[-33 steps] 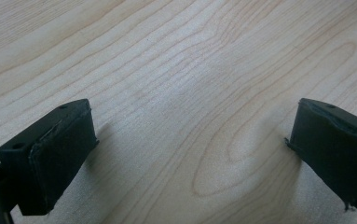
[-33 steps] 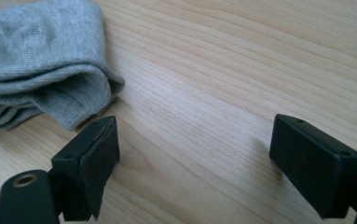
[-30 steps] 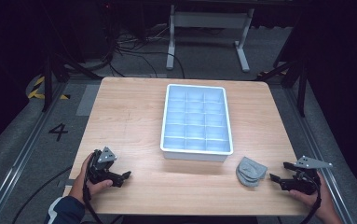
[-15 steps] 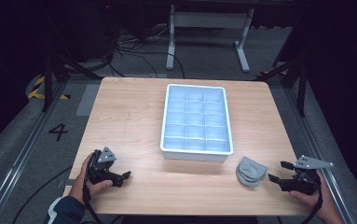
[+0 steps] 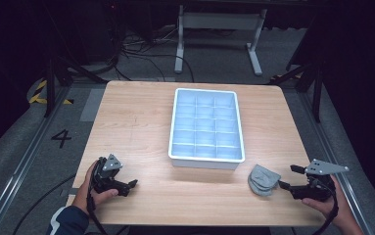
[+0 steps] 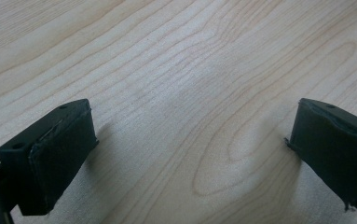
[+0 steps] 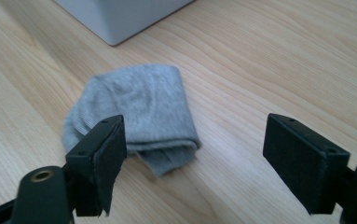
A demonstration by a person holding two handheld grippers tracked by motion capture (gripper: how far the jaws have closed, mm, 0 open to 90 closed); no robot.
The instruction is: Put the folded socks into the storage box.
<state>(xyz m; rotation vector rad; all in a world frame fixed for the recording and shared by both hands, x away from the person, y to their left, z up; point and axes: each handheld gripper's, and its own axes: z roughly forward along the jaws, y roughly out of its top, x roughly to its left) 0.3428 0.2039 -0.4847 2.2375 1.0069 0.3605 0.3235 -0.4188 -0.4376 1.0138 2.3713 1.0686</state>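
This place looks like a lab or a test room, not a home. A light wooden table (image 5: pixel 141 127) stands alone on a grey floor (image 5: pixel 33 147), and the room around it is dark. Black cables (image 5: pixel 141 46) lie loose on the floor behind the table, near a white metal stand (image 5: pixel 219 29). The floor carries a painted number 4 (image 5: pixel 61 138) and yellow-black hazard tape (image 5: pixel 40 93) (typical marks of a work station).
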